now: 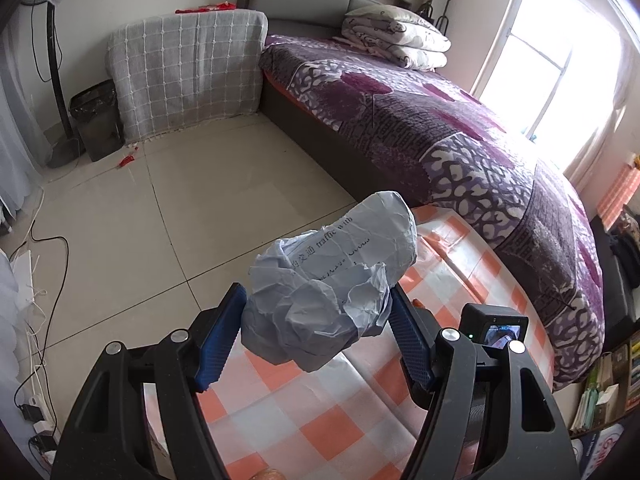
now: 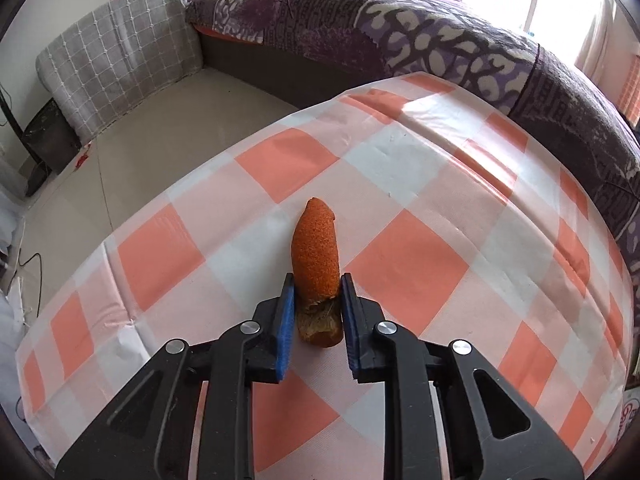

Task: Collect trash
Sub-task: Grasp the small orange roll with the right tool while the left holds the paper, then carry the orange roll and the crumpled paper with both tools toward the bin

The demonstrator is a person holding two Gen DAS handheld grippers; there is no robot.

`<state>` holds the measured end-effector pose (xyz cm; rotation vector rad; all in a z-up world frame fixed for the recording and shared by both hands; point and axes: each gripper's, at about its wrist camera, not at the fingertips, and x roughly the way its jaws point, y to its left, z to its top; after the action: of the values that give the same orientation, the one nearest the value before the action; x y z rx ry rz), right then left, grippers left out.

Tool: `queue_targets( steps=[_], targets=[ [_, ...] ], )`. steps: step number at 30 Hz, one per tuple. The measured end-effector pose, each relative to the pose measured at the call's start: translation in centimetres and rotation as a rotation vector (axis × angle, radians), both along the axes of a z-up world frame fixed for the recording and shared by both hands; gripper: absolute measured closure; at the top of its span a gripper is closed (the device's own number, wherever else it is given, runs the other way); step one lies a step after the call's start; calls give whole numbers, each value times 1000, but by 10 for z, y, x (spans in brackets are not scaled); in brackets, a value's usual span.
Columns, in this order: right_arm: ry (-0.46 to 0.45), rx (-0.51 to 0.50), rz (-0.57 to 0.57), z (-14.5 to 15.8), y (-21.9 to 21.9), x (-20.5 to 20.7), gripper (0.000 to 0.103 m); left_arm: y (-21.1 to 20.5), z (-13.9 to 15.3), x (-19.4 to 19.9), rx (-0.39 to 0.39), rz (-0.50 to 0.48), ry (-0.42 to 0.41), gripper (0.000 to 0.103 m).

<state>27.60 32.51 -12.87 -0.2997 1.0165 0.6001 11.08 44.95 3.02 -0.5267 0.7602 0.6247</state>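
My left gripper point(image 1: 318, 300) is shut on a crumpled ball of pale blue printed paper point(image 1: 332, 280), held in the air over the edge of the checked table point(image 1: 320, 420). My right gripper point(image 2: 317, 292) is shut on a piece of orange peel point(image 2: 316, 256), which stands up between the blue pads just above the orange-and-white checked tablecloth point(image 2: 420, 200). A black trash bin with a liner point(image 1: 96, 120) stands on the floor at the far left, beside the grey checked cushion; it also shows in the right wrist view point(image 2: 50, 136).
A bed with a purple patterned cover point(image 1: 440, 120) runs along the right, close behind the table. A fan stand point(image 1: 60, 80) and cables point(image 1: 48, 260) are on the floor at left. A small red scrap point(image 1: 128, 158) lies near the bin.
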Motion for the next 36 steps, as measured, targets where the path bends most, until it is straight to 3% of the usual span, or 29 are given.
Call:
queue_targets(
  steps=[4,9,17,21,30,36],
  targets=[
    [46,130,-30,24,-13,7,83,-2,3,-3,3,0,-12,34],
    [9,207,-60,62,-32,11,83,-6,12,-5,3,0,-44,34],
    [-81,176,-114,102,-73,-7,83,-25,24,0,7,-27,-79,34],
    [-105,156,-147,111,-100,-17,83,-49,30,6,48,-64,-76,34],
    [-116,129,-228,114,-175,-38,83,-117,32,13,115,-150,-72,34],
    [-92,127,-300,107,-232,-55,83,-154,26,15,112,-210,-67,34]
  ],
)
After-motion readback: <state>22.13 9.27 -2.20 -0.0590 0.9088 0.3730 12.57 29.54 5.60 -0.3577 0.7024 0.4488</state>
